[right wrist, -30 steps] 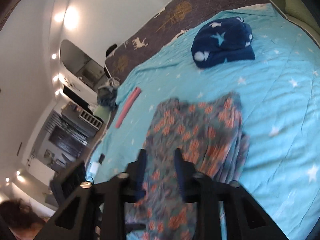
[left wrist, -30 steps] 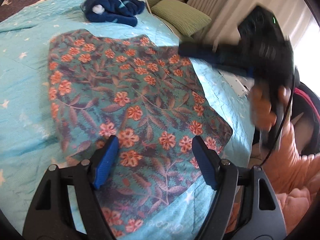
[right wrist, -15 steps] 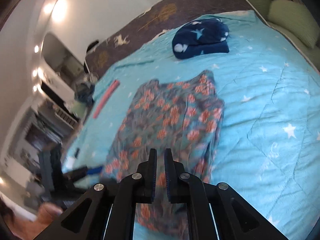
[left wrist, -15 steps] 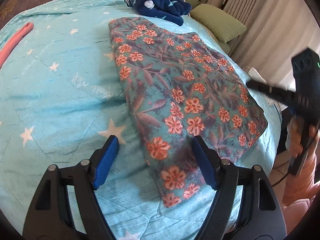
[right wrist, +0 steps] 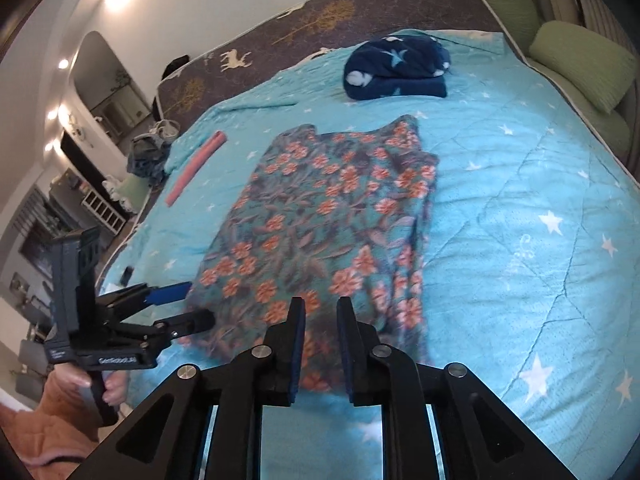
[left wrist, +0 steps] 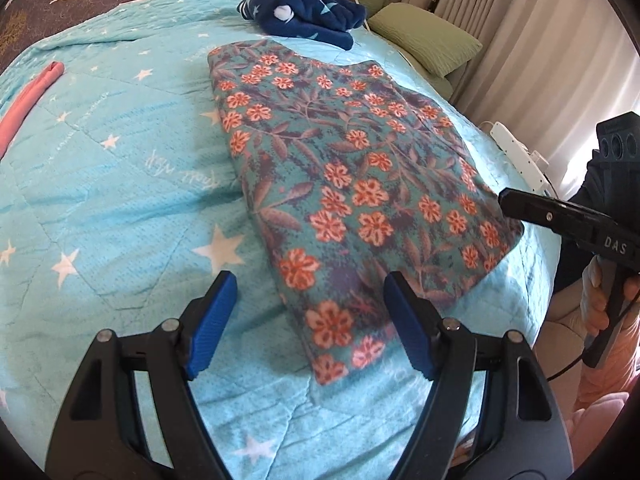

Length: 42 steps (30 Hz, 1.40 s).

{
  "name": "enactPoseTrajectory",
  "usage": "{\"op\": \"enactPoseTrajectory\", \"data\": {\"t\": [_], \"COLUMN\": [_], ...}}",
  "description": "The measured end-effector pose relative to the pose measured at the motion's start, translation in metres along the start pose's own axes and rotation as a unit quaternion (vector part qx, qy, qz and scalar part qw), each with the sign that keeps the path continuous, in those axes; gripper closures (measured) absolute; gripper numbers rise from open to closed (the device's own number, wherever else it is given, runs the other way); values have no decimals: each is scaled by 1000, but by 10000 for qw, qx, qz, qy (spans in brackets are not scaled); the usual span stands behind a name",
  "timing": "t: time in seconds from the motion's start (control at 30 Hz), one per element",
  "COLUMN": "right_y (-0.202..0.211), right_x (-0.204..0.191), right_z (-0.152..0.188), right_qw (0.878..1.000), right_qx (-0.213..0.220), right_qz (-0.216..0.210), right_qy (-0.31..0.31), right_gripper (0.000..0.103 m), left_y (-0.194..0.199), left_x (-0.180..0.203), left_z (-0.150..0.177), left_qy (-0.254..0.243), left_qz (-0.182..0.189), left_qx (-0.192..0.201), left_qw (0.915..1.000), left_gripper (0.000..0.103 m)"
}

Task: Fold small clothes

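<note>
A teal garment with orange flowers (left wrist: 352, 184) lies folded in a long strip on the turquoise star quilt (left wrist: 120, 168). My left gripper (left wrist: 308, 292) hangs open just above the strip's near end, one finger on each side of its left edge, touching nothing. In the right wrist view the same garment (right wrist: 320, 208) stretches away from my right gripper (right wrist: 320, 312). Its jaws are opening, a narrow gap shows, and no cloth is between them. The right gripper's tip (left wrist: 504, 200) sits at the garment's right edge. The left gripper (right wrist: 192, 304) is at the garment's near left corner.
A navy starry fleece (left wrist: 304, 12) lies bunched at the far end of the bed. A pink rolled piece (left wrist: 28, 100) rests at the left. Green cushions (left wrist: 424, 40) and a white power strip (left wrist: 516, 148) lie past the right edge. A hand (left wrist: 596, 300) holds the right gripper.
Both grippers have drawn back toward the garment's near end. The right gripper slid off the cloth to its right edge; its jaws closed, then parted slightly. The left stays open.
</note>
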State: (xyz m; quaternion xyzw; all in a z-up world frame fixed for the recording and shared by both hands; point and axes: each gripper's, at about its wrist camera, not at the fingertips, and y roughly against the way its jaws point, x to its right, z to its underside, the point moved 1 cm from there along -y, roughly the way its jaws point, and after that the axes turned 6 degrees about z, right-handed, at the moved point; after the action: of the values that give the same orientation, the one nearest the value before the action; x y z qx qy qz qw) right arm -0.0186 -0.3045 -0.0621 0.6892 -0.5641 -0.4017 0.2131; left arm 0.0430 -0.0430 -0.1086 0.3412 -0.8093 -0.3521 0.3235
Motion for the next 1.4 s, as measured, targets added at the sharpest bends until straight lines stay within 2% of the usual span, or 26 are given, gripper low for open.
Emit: {"op": "enactPoseTrajectory", "data": {"t": [0.1,0.2,0.3,0.4,0.67,0.73,0.83,0.9,0.97,1.0,1.07,1.13,1.2,1.23,1.27,1.33,1.4], "right_y": [-9,-23,-25,-27,-31,-32,-39,-47,-51,-51,-44,-24,0,18,26,31,22], "right_x": [-3,4,-2,-10,-12,-14,-29,-41,-47,-48,-41,-30,-23,-20,-17,-7,7], "right_z": [9,16,16,16,16,17,18,19,19,19,15,6,-7,-15,-20,-33,-42], "right_qw": [9995,9984,9977,9965,9958,9973,9977,9957,9942,9944,9968,9982,9972,9930,9887,9833,9895], "right_qx": [-229,-451,-426,-423,-471,-454,-538,-638,-691,-696,-610,-389,91,527,762,848,664], "right_qz": [197,313,516,714,781,568,284,395,547,537,409,445,730,1055,1290,1603,1281], "right_qy": [92,-136,-120,64,-48,-26,288,540,622,589,299,-60,-134,-44,51,156,27], "right_gripper": [84,84,84,79,72,58,13,4,1,0,6,32,34,34,34,34,34], "left_y": [-2,-3,-3,-4,1,5,9,11,14,18,24,31,36,37,36,28,19], "left_x": [-4,-6,-6,-5,-11,-16,-26,-31,-34,-36,-38,-39,-36,-34,-33,-31,-35], "left_z": [4,7,8,9,10,9,5,3,1,0,-4,-12,-23,-30,-35,-49,-59], "left_qy": [35,44,-65,-102,-64,23,258,354,366,363,372,341,255,194,145,102,154], "left_qz": [42,104,95,124,350,524,643,678,686,688,636,558,519,475,436,345,345], "left_qx": [-13,21,34,58,142,187,248,281,326,388,522,661,801,887,928,895,799], "left_qw": [10000,9999,9999,9999,9993,9984,9973,9967,9964,9962,9959,9957,9951,9947,9946,9953,9961], "left_gripper": [27,27,25,24,24,24,24,24,24,24,24,24,24,24,24,24,24]}}
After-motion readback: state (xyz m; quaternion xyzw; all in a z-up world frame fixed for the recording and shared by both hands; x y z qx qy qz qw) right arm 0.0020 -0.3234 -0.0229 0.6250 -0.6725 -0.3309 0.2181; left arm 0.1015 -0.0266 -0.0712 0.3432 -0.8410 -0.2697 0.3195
